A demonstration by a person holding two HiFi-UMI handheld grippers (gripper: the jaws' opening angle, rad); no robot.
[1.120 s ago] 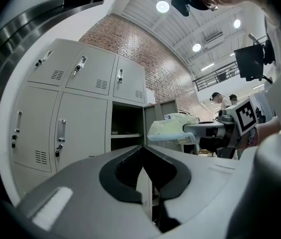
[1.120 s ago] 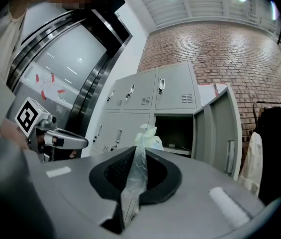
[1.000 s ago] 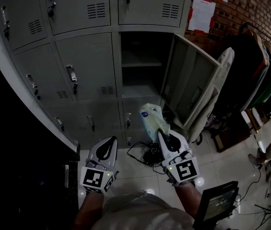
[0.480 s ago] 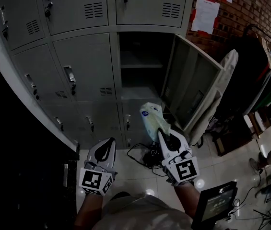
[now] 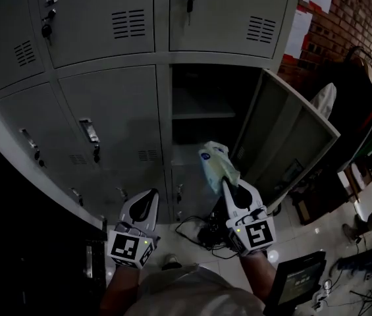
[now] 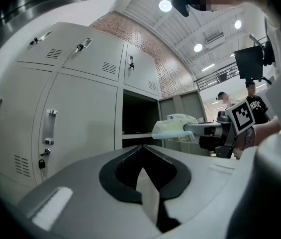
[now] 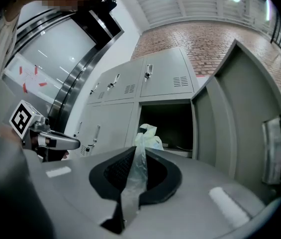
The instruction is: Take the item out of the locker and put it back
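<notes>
A pale plastic bag [image 5: 214, 164] with an item inside hangs from my right gripper [image 5: 226, 184], which is shut on the bag's twisted neck [image 7: 136, 176]. The bag's bulk [image 7: 148, 139] sits just in front of the open locker [image 5: 205, 104], whose dark compartment has a shelf. The locker's door [image 5: 294, 150] swings out to the right. My left gripper [image 5: 151, 195] is beside it on the left, shut and empty, level with a closed locker [image 5: 113, 114]. In the left gripper view the shut jaws [image 6: 142, 147] point at the lockers, with the bag [image 6: 176, 126] to their right.
Rows of closed grey lockers with handles [image 5: 90, 135] fill the left and top. Cables and a dark device [image 5: 207, 232] lie on the tiled floor below the open locker. A screen [image 5: 299, 278] is at lower right. A clothes rack [image 5: 363, 110] stands against the brick wall.
Both grippers and the bag have moved toward the lockers; the open locker now looms larger and nearer. The right gripper's grip on the bag is unchanged, and the left stays shut.
</notes>
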